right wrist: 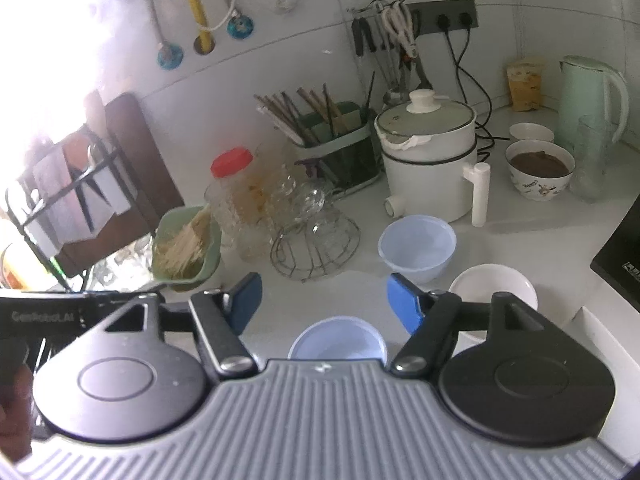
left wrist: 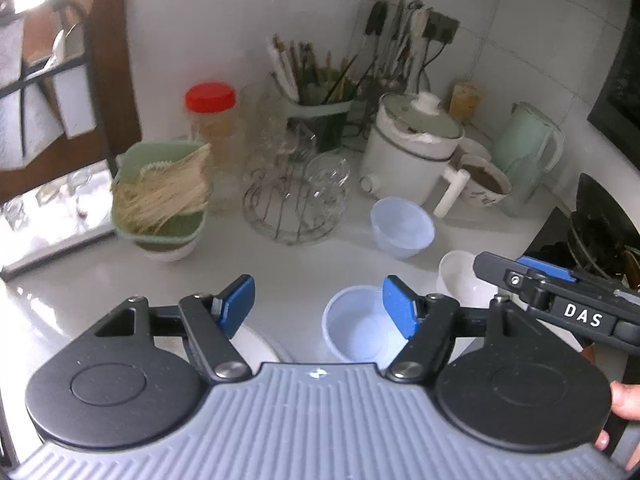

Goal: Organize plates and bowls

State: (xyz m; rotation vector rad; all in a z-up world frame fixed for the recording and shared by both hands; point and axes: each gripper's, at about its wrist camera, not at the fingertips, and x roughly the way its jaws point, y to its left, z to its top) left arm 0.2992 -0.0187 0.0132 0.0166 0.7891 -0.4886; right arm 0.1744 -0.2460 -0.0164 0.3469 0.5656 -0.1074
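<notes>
My left gripper (left wrist: 318, 304) is open over the white counter, nothing pressed between its blue pads. A pale blue plastic bowl (left wrist: 354, 328) sits upright just under its right fingertip, and a white dish (left wrist: 256, 346) peeks out under the left finger. A second pale blue bowl (left wrist: 402, 226) stands further back, with a white bowl (left wrist: 464, 280) to its right. My right gripper (right wrist: 324, 300) is open too, above the near blue bowl (right wrist: 338, 340). The far blue bowl (right wrist: 416, 246) and the white bowl (right wrist: 494, 286) lie beyond it.
A white electric pot (right wrist: 428, 160), a patterned bowl of brown food (right wrist: 540, 168), a small white bowl (right wrist: 531, 131) and a green kettle (right wrist: 592, 92) line the back right. A wire rack of glasses (right wrist: 316, 240), a red-lidded jar (right wrist: 232, 164) and a green basket (right wrist: 186, 248) stand at left. A black stove (right wrist: 620, 256) edges the right.
</notes>
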